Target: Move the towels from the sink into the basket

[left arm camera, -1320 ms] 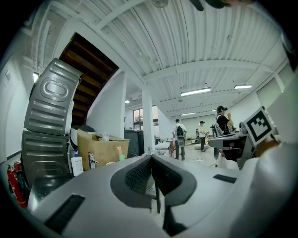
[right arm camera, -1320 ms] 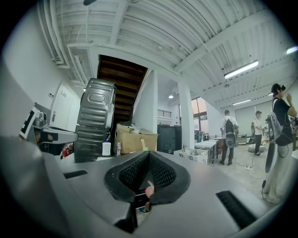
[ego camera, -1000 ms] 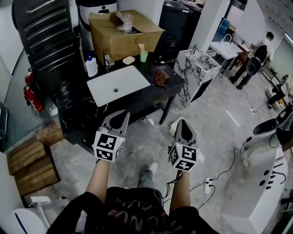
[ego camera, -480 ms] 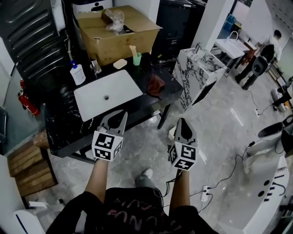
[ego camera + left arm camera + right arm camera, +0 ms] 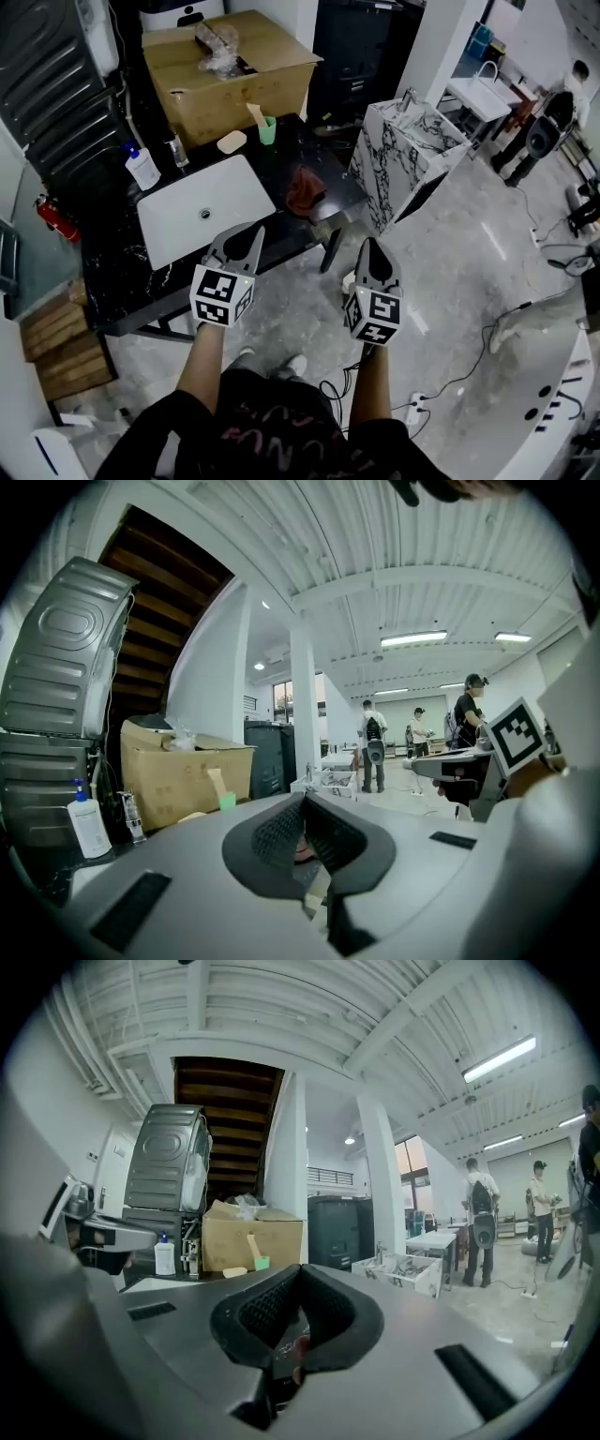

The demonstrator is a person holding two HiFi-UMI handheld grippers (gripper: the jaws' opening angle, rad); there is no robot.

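A white sink (image 5: 206, 211) is set in a black counter (image 5: 122, 281); its basin shows only a drain. A reddish-brown towel (image 5: 302, 190) lies crumpled on the counter just right of the sink. I see no basket. My left gripper (image 5: 251, 234) hangs in the air before the counter's front edge, shut and with nothing in it; its pads meet in the left gripper view (image 5: 302, 806). My right gripper (image 5: 372, 249) is level with it over the floor, right of the counter, also shut and holding nothing (image 5: 298, 1277).
A cardboard box (image 5: 225, 66), a soap bottle (image 5: 142, 169), a green cup (image 5: 267, 129) and a soap bar (image 5: 231, 142) stand behind the sink. A white marbled box (image 5: 403, 141) is to the right. Wooden crates (image 5: 56, 342) are at the left. Cables (image 5: 450, 375) lie on the floor. People (image 5: 562, 103) stand far right.
The counter and sink have come closer and slid left in the head view. Both grippers stay shut, side by side, in the same place in the view.
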